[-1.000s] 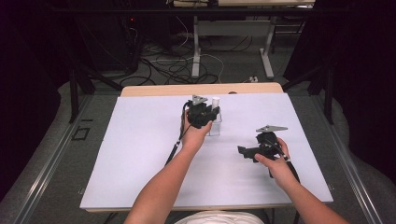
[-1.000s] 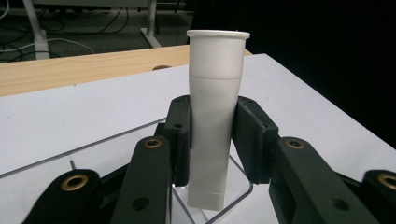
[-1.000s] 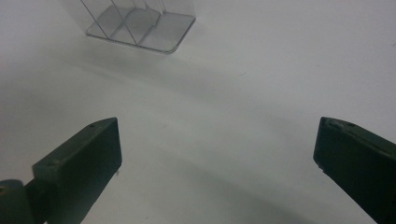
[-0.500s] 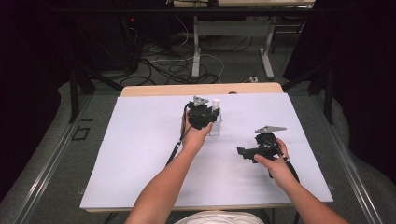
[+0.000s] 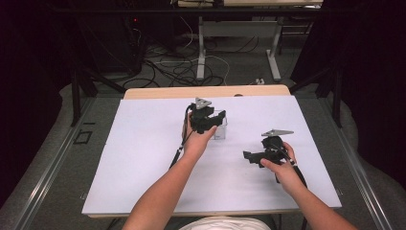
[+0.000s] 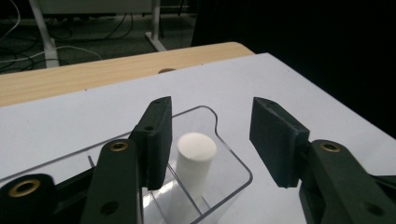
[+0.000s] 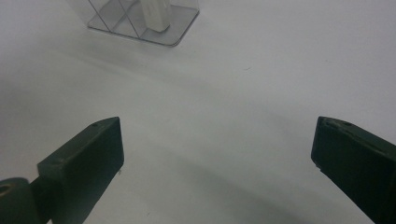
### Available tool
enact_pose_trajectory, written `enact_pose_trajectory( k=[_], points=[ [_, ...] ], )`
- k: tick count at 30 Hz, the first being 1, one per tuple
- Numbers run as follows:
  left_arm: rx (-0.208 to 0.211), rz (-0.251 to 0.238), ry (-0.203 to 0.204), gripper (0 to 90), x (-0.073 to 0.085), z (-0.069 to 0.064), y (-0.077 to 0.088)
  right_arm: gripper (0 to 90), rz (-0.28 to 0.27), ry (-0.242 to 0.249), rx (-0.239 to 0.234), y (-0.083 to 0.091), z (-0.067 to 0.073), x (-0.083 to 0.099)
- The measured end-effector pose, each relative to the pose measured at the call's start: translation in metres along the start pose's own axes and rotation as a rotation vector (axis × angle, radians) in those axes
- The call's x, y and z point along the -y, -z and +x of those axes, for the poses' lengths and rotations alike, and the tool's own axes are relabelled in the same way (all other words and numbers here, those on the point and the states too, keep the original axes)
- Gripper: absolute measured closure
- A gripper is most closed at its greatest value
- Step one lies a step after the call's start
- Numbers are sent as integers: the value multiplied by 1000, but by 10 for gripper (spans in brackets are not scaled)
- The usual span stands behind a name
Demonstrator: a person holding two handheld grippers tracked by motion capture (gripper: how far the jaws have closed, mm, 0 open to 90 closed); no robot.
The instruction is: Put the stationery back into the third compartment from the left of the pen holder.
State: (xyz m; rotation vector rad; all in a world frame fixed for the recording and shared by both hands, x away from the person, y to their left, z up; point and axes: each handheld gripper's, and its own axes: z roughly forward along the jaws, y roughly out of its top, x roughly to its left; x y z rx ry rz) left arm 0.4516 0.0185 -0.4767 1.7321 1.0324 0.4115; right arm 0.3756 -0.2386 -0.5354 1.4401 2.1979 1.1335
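Observation:
A clear plastic container (image 5: 220, 130) stands on the white table (image 5: 143, 158), just right of centre toward the back. A white cylinder (image 6: 196, 158) stands upright inside it. My left gripper (image 5: 218, 120) is open over the container (image 6: 224, 186). In the left gripper view (image 6: 211, 116) one jaw reaches inside, close beside the cylinder, and the other is off to its right. My right gripper (image 5: 248, 156) is held low at the right, wide open and empty. In its own view (image 7: 217, 126) it points at the container (image 7: 140, 21) and the cylinder (image 7: 154, 14) farther off.
A strip of bare wooden tabletop (image 5: 206, 91) runs along the far edge. Beyond it are desk legs (image 5: 201, 48) and loose cables (image 5: 177, 67) on a dark floor. The white surface (image 7: 261, 70) lies bare between the right gripper and the container.

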Motion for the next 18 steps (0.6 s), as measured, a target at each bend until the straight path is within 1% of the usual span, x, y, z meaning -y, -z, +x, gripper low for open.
enact_pose_trajectory(
  k=[1,3,7,8,9,12,14,15,17,18],
  points=[
    [3,-5,2,463,-1,0,3,19,0,0,1,0,0,0],
    [6,-16,-9,440,-4,2,8,19,-1,9,3,0,0,0],
    [27,-32,-29,370,-6,5,21,19,-4,1,3,1,0,0],
    [33,-37,-28,353,-5,6,24,19,-7,1,3,1,-1,0],
    [34,-40,-39,337,-5,7,28,19,-9,4,3,1,-1,0],
    [43,-52,-40,300,-4,13,41,19,-9,-4,6,1,-2,0],
    [40,-51,-50,276,-4,17,50,19,-12,1,10,2,-3,0],
    [37,-44,-54,264,-3,19,55,19,-9,-5,10,2,-3,0],
    [22,-21,-57,209,-2,24,65,19,-10,-8,14,2,-3,-1],
    [20,-8,-57,208,0,27,70,19,-9,-13,13,2,-2,-1]
  ],
)
